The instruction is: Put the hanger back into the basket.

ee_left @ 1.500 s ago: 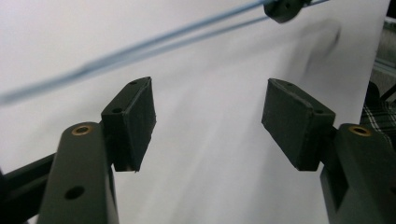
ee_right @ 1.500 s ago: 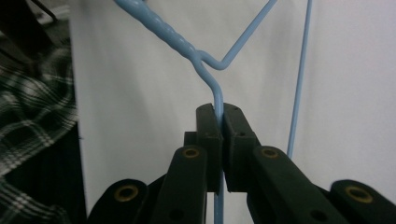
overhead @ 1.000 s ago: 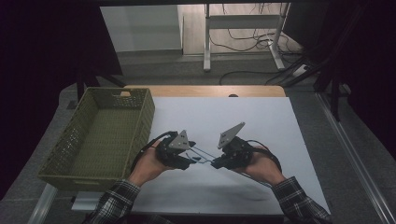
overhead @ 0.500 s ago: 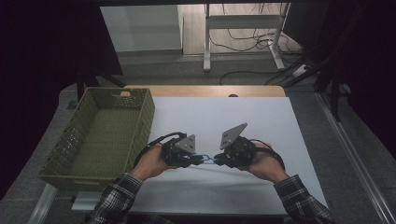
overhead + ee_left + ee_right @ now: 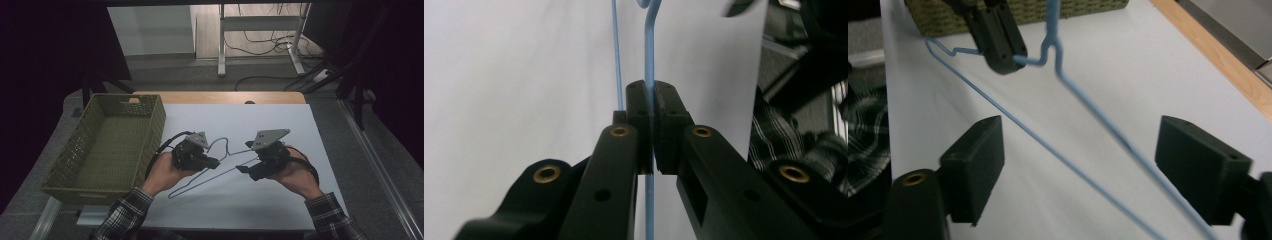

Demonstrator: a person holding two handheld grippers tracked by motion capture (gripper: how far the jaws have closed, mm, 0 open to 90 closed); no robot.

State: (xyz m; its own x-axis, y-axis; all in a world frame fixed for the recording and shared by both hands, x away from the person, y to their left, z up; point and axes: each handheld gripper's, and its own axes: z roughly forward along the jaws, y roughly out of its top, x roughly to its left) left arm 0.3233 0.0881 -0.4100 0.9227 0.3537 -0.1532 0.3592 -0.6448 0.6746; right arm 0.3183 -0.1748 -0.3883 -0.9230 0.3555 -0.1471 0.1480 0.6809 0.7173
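Blue wire hanger (image 5: 210, 170) sits mid-frame in the high view, over the white sheet on the bench (image 5: 310, 200), with the green woven basket (image 5: 107, 145) at centre left, empty as far as I can see. Left gripper (image 5: 212, 162): fingers (image 5: 644, 127) clenched on the hanger wire; the left gripper view shows the wire pinched tight between the pads, near the neck below the hook. Right gripper (image 5: 245, 170): fingers (image 5: 973, 165) have just been opening and now stand wide apart; in the right gripper view the hanger's two long wires run between them, touching neither pad, so it has let go. Judgement on progress: the handover from right to left looks complete, the hanger now carried by the left gripper alone. Cannot tell whether the far end of the wire rests on the sheet or hangs clear. Remaining, by my reading: carry the hanger across to the basket at left and lower it in. Nothing deposited yet.
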